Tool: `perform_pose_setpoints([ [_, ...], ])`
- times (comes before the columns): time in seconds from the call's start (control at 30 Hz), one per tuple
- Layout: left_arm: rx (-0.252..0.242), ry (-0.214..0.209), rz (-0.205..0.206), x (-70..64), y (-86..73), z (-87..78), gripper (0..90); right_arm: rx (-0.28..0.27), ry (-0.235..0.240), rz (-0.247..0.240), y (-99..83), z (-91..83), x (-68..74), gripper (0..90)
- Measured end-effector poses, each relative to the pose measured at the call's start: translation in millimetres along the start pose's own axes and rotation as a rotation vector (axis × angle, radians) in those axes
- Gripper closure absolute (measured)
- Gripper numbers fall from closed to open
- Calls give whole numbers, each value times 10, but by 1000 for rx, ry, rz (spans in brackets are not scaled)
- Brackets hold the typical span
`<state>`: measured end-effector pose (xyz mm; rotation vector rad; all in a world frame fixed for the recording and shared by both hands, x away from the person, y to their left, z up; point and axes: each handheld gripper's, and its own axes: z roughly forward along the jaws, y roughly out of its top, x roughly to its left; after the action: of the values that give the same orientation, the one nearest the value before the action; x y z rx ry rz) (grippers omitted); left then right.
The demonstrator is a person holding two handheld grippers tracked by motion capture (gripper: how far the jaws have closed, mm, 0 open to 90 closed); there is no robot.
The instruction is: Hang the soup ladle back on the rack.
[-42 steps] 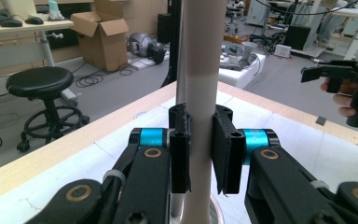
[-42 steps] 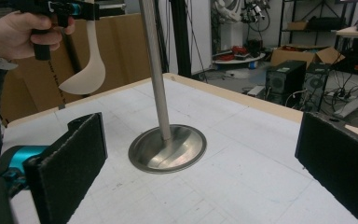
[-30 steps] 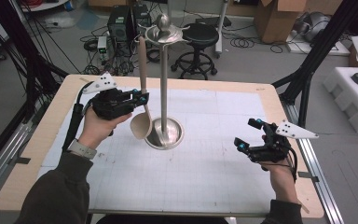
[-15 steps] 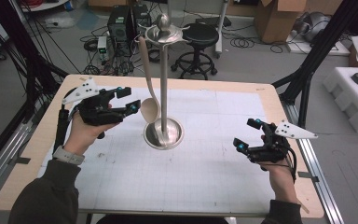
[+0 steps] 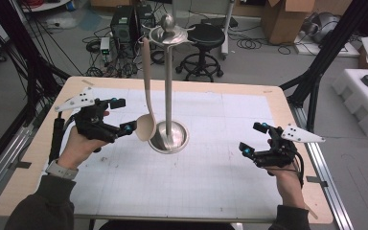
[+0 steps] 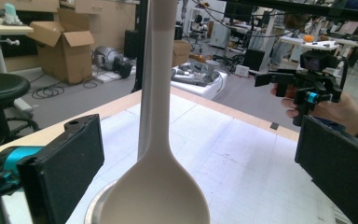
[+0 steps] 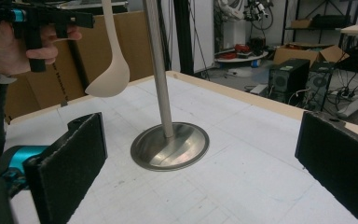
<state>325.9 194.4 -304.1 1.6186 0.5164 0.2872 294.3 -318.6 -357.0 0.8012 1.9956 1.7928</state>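
A beige spoon [image 5: 147, 125] hangs by its long handle from the top of a metal stand [image 5: 168, 86], whose round base [image 5: 172, 140] sits mid-table. The bowl hangs just left of the base. My left gripper [image 5: 124, 115] is open, a short way left of the bowl and not touching it. In the left gripper view the spoon [image 6: 156, 186] hangs close ahead between the wide-apart jaws. My right gripper [image 5: 250, 137] is open near the table's right edge, holding nothing. The right gripper view shows the base [image 7: 170, 147] and the spoon [image 7: 109, 79] farther off.
The white gridded mat [image 5: 211, 182] covers the wooden table. Beyond the far edge are a black stool [image 5: 206, 36], computer cases [image 5: 129, 21] and cables. Black frame legs [image 5: 316, 81] flank the table, and white foam [image 5: 364, 96] lies to the right.
My left gripper, which was at the spoon's bowl, has opened and drawn back to the left. The spoon now hangs free and swings slightly. The right gripper has stayed put.
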Motion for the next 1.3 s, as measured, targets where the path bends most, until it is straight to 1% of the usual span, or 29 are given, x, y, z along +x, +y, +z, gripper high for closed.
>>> perform_pose_setpoints([
  [0.07, 2, 20, 26, -7, -35, -21, 17, 1, -1, -1, 0, 0, 0, 11],
  [0.13, -2, 25, 33, 13, -88, -49, 17, 3, -1, -3, -2, 1, -2, 11],
  [0.17, -22, 30, 22, 31, -128, -61, 17, 2, -2, -4, -5, 3, -5, 11],
  [0.2, -35, 24, 3, 53, -172, -69, 17, 3, -4, 2, -9, 6, -5, 11],
  [0.23, -32, 29, -7, 73, -215, -78, 17, 6, -5, 5, -15, 8, -7, 11],
  [0.3, -33, 53, -10, 101, -305, -95, 17, 9, -2, 7, -26, 13, -13, 11],
  [0.33, -32, 54, -24, 117, -350, -107, 17, 9, -3, 6, -28, 16, -13, 11],
  [0.37, -20, 59, -27, 134, -388, -122, 17, 9, -3, 5, -30, 17, -14, 11],
  [0.4, -6, 76, -24, 142, -422, -141, 17, 10, -3, 6, -31, 18, -16, 11],
  [0.5, 0, 102, -25, 161, -515, -229, 17, 15, -7, 8, -37, 19, -26, 11],
  [0.53, 7, 117, -27, 169, -538, -265, 17, 18, -6, 10, -39, 19, -28, 10],
  [0.57, 24, 130, -29, 176, -556, -299, 17, 16, -7, 8, -41, 19, -31, 11],
  [0.63, 2, 150, -20, 187, -607, -377, 17, 16, -7, 12, -42, 22, -27, 11],
  [0.7, -12, 168, -21, 198, -656, -457, 17, 19, -7, 7, -43, 28, -26, 11],
  [0.8, -23, 190, -24, 218, -732, -570, 17, 23, -6, 11, -46, 32, -24, 11],
  [0.83, -17, 195, -27, 222, -756, -597, 17, 22, -6, 11, -48, 32, -27, 11],
  [0.9, -6, 207, -38, 225, -789, -644, 17, 19, -5, 15, -54, 33, -31, 11],
  [0.93, -10, 208, -40, 222, -795, -656, 17, 20, -9, 12, -57, 35, -34, 11],
  [1.0, -31, 215, -34, 217, -793, -668, 17, 23, -9, 11, -68, 44, -41, 11],
  [1.1, -33, 221, -29, 216, -796, -695, 17, 37, -13, 21, -108, 71, -56, 11],
  [1.17, -24, 234, -22, 219, -815, -722, 17, 48, -12, 22, -126, 88, -60, 11],
  [1.23, -22, 248, -28, 220, -853, -762, 18, 51, -12, 27, -138, 103, -60, 11],
  [1.3, -28, 260, -43, 220, -884, -798, 17, 36, 4, 41, -160, 120, -60, 11],
])
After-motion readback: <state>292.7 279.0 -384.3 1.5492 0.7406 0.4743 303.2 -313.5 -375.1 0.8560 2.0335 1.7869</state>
